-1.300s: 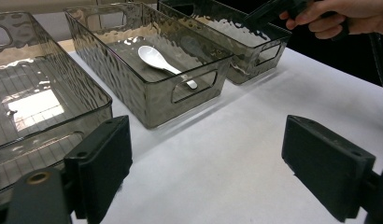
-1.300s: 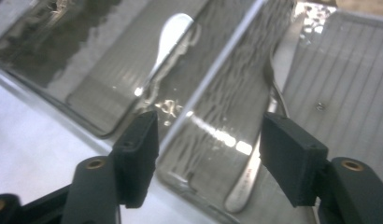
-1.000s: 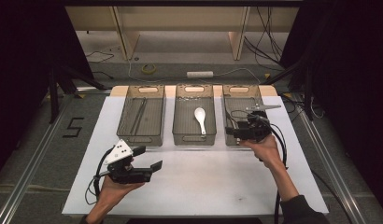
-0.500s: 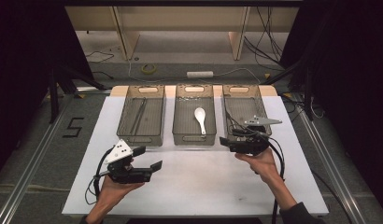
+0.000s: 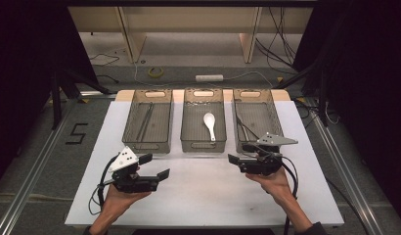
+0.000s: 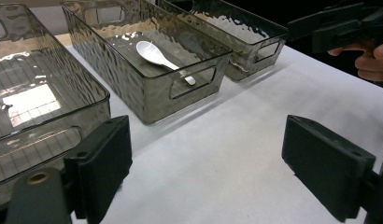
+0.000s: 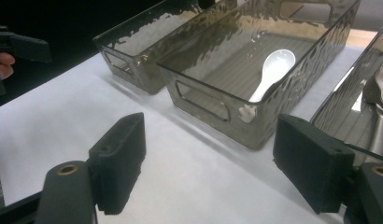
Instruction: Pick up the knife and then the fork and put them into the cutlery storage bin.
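Three clear grey bins stand in a row at the back of the white table top. A white spoon lies in the middle bin. Thin dark sticks lie in the left bin, and a metal utensil lies in the right bin. My left gripper hovers open over the near left of the table, its jaws wide apart with nothing between them. Just in front of the right bin, my right gripper points left, open and holding nothing. The spoon lies ahead of it.
Bare white table top spreads between the two grippers and in front of the bins. A cable trails from each gripper toward the near edge. Beyond the table are a floor with cables, a tape roll and wooden legs.
My right gripper has drawn back from over the right bin toward the near side and turned to point left. The left gripper has stayed in place.
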A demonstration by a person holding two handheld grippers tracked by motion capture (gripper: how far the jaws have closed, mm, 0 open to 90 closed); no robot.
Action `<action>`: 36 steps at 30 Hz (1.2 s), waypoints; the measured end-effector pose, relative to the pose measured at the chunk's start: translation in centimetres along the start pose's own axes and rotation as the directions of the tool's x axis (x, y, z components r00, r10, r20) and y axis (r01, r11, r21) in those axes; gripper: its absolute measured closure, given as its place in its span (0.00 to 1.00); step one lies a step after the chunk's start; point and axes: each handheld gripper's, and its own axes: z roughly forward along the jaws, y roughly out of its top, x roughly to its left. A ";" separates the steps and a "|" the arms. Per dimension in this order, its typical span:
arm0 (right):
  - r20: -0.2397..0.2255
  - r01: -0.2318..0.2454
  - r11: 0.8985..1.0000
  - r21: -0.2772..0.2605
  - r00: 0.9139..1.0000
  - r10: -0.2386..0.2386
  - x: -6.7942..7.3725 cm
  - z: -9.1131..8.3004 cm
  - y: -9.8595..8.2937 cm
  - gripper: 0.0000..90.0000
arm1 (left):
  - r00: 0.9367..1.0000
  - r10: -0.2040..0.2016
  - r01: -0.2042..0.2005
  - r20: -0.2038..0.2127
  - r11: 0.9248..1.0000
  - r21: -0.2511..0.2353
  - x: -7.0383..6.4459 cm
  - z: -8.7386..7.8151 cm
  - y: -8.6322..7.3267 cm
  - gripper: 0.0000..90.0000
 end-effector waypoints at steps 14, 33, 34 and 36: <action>-0.015 0.020 0.998 -0.052 1.000 -0.021 1.5 -1.7 -2.2 0.28 | 1.000 -0.011 0.011 0.011 1.000 0.001 0.0 0.0 0.0 0.17; 0.033 0.032 0.998 -0.060 0.999 -0.030 1.7 -3.1 -4.2 0.24 | 1.000 -0.017 0.017 0.026 1.000 0.004 0.0 -0.1 0.0 0.17; 0.032 0.032 0.998 -0.061 0.999 -0.030 1.7 -3.2 -4.3 0.24 | 1.000 -0.017 0.017 0.026 1.000 0.004 0.0 -0.1 0.0 0.17; 0.036 0.032 0.998 -0.059 0.999 -0.030 1.7 -3.2 -4.4 0.24 | 1.000 -0.018 0.018 0.026 1.000 0.003 0.0 0.0 0.0 0.17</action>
